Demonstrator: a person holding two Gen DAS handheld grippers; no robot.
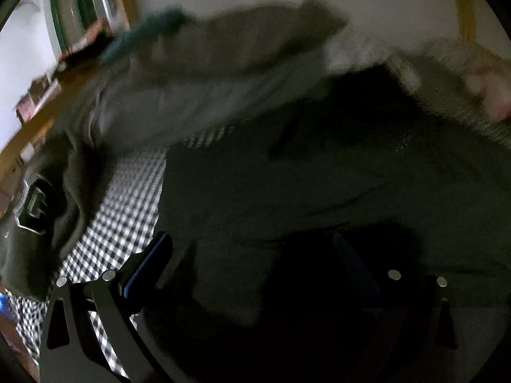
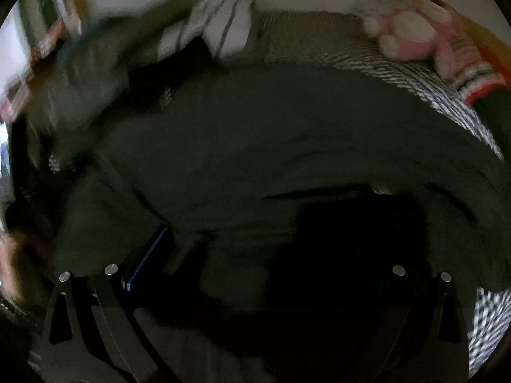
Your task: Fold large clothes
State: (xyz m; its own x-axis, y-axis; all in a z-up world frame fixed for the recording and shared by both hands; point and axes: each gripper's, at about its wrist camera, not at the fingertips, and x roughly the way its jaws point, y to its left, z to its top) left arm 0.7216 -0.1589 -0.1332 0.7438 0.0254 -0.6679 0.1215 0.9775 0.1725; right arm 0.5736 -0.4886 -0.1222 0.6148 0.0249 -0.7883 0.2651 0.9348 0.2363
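Presently both my left gripper (image 1: 255, 261) and right gripper (image 2: 255, 255) stand spread, grasping nothing, over the dark green garment (image 2: 287, 134); recommend pinching its near hem evenly.

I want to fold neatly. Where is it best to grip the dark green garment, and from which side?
Probably grip the dark green garment at its free left edge, where it ends over the checked sheet. The left gripper, fingers apart, could pinch that edge from the sheet side.

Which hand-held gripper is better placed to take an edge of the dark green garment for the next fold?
Probably left. The left hand-held gripper hovers open right where the dark green garment ends against the checkered sheet. The right hand-held gripper, also open, faces only mid-cloth.
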